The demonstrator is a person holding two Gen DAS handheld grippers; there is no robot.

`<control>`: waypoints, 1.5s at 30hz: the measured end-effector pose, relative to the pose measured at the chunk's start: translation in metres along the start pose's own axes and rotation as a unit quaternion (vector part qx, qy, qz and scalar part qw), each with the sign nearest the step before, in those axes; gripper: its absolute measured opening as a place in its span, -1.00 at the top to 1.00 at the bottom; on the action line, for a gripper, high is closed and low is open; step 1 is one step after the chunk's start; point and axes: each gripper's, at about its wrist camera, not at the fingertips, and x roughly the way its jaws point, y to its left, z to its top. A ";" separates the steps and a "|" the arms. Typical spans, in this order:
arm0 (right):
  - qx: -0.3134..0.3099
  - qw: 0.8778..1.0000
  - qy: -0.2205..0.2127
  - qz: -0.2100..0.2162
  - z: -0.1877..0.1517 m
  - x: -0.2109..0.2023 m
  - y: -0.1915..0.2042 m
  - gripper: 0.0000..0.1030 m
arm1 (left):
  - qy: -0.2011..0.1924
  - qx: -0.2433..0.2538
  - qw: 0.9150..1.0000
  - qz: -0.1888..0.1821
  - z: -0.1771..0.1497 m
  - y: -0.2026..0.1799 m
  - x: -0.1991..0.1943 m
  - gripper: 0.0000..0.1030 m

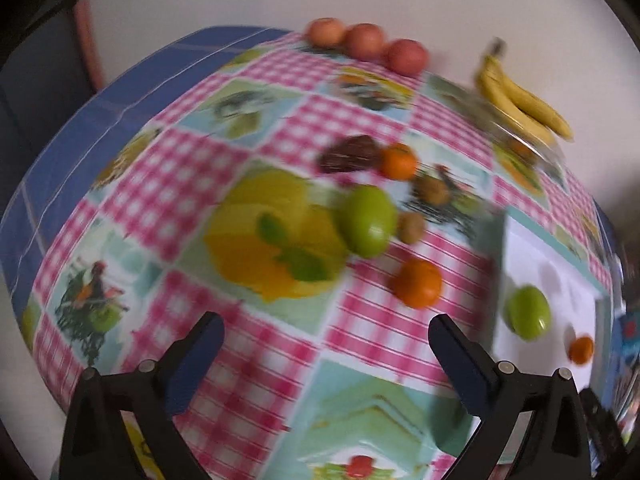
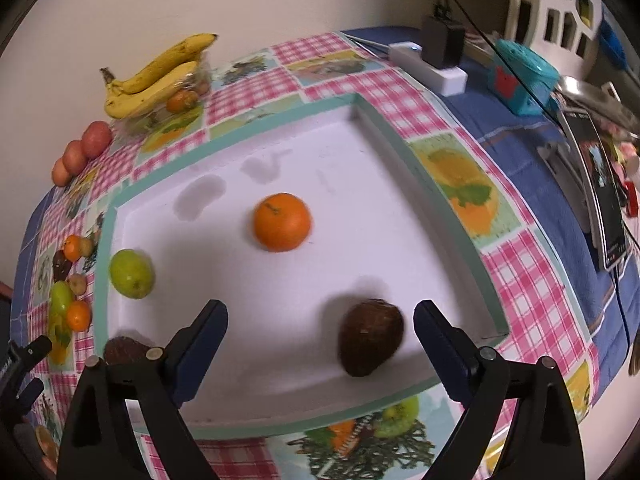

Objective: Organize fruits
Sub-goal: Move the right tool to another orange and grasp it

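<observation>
Both claws spread wide, holding nothing: left gripper [image 1: 326, 334] above the checked tablecloth [image 1: 168, 184], right gripper [image 2: 320, 322] over the white tray [image 2: 280, 300]. In the tray already: 1 orange [image 2: 282, 222], 1 green fruit [image 2: 132, 274], 1 dark brown fruit [image 2: 370, 336] between the right fingers. Loose pile [image 1: 380, 208] waiting outside on the cloth. Risk: round fruit rolling off if nudged by an off-centre pinch; heavy blur in the left view hinting at haste.

Your right gripper [image 2: 320, 328] hung wide open over the white tray [image 2: 248, 360], where an orange [image 2: 282, 222], a green fruit [image 2: 132, 274] and a brown fruit [image 2: 370, 338] lay well apart, bananas [image 2: 154, 76] beyond.
</observation>
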 end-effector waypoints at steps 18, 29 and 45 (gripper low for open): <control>-0.085 0.991 -0.004 0.103 -0.014 -0.005 0.117 -0.84 | -0.008 -0.137 0.989 0.055 0.037 0.098 0.001 -1.00; -0.135 0.978 -0.006 0.160 -0.020 -0.003 0.181 -0.84 | -0.014 -0.132 0.990 0.040 0.056 0.096 0.005 -1.00; -0.201 0.964 -0.002 0.173 -0.002 0.014 0.225 -0.37 | -0.025 -0.127 0.990 0.064 0.102 0.066 0.017 -1.00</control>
